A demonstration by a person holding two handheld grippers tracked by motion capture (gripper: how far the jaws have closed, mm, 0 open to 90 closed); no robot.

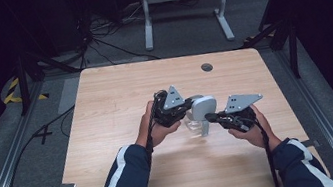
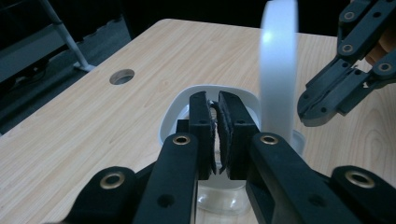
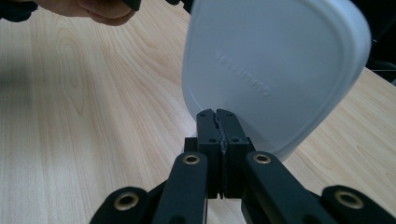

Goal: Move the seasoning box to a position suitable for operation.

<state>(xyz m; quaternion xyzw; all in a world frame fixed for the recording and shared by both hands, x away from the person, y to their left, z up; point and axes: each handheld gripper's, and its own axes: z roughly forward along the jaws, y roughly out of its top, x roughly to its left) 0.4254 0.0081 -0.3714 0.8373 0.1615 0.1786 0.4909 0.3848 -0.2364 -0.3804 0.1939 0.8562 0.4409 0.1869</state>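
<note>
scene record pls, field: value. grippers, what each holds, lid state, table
left gripper: shut on the rim of the container
right gripper: shut on the edge of the lid
container: white-rimmed, clear base, standing on the table
lid: white, off the container, held on edge beside it
lid marking: embossed lettering, too faint to read
table: light wood, round cable hole at the far side
hands: one on each gripper, dark sleeves with white stripes

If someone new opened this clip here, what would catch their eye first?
Probably the white lid, held up on edge at the middle of the wooden table with the right tool pinched shut on its rim. Next, the left tool, jaws nearly shut on the rim of the clear container beside it.
</note>
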